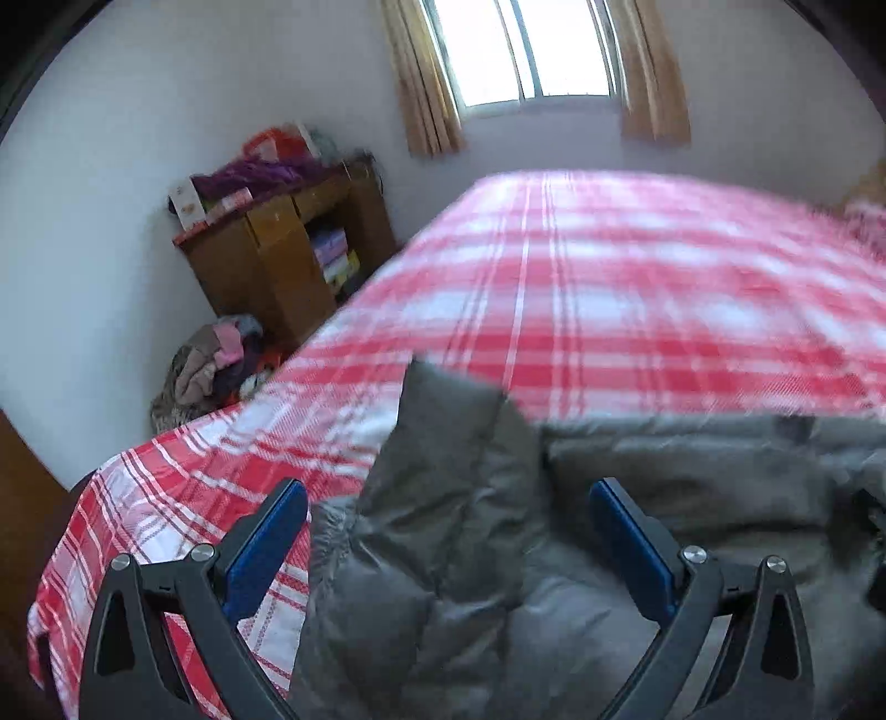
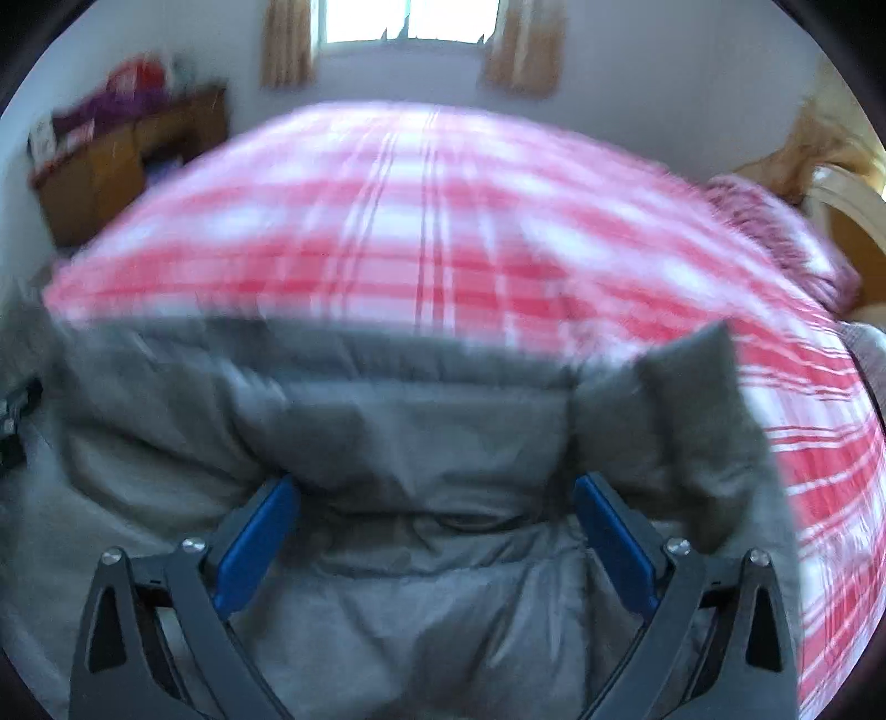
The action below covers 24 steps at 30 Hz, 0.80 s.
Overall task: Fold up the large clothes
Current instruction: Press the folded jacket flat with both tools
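A grey padded jacket [image 1: 637, 498] with a fur-trimmed edge lies across the near end of a bed with a red and white plaid cover [image 1: 581, 288]. My left gripper [image 1: 448, 493] stands open over the jacket's left part, where a sleeve [image 1: 459, 432] sticks up between the blue pads. In the right wrist view the same jacket [image 2: 387, 399] fills the lower half, and my right gripper [image 2: 434, 487] is open with quilted fabric lying between its fingers. A sleeve end [image 2: 698, 376] rises at the right. Both views are blurred.
A wooden cabinet [image 1: 277, 249] with piled items stands by the left wall, with a heap of clothes [image 1: 210, 365] on the floor below. A curtained window [image 1: 531, 50] is at the far wall. A pillow [image 2: 775, 238] and a headboard [image 2: 847, 205] are at the right.
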Tool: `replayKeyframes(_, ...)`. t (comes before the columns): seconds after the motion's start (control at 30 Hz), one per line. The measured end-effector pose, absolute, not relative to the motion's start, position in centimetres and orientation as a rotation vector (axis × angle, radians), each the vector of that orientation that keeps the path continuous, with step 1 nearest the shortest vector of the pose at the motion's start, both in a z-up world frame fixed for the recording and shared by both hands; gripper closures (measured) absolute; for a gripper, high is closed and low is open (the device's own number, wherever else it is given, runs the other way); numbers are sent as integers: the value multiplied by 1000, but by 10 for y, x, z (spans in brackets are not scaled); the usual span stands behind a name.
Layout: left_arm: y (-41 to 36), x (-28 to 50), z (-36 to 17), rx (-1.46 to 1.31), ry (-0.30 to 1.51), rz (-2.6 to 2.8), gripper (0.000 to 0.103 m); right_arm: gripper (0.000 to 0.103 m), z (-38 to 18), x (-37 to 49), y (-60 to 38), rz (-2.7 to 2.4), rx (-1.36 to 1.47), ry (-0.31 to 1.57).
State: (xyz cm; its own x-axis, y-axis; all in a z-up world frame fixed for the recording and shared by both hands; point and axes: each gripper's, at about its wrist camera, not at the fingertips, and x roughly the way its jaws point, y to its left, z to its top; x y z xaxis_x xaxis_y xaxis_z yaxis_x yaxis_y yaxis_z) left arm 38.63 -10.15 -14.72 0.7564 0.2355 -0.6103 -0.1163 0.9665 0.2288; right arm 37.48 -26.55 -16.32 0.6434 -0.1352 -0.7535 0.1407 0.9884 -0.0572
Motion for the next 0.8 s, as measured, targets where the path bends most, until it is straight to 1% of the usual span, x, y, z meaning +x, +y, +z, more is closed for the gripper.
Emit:
replayKeyframes(0.07, -114, 388, -152, 252, 670, 210, 1, 1, -149, 372, -250, -136, 14, 810)
replayKeyframes(0.13, -119, 396, -166, 312, 696, 229, 1, 1, -146, 377, -231, -114, -24, 787)
replayKeyframes(0.27, -109, 413, -193, 298, 783, 243, 1, 2, -177, 396, -216, -92, -70, 863)
replayKeyframes(0.43, -106, 420, -203, 260, 805, 223, 1, 1, -198, 402, -221, -85, -47, 882)
replayKeyframes(0.67, -107, 426, -210, 259, 828, 224, 1, 0, -206, 407, -218, -86, -65, 909)
replayKeyframes(0.73, -109, 424, -205, 292, 842, 222, 1, 0, -208, 409, -217, -86, -71, 920)
replayKeyframes(0.8, -99, 405, -187, 248, 851, 205, 1, 0, -206, 409, -216, -79, -79, 936)
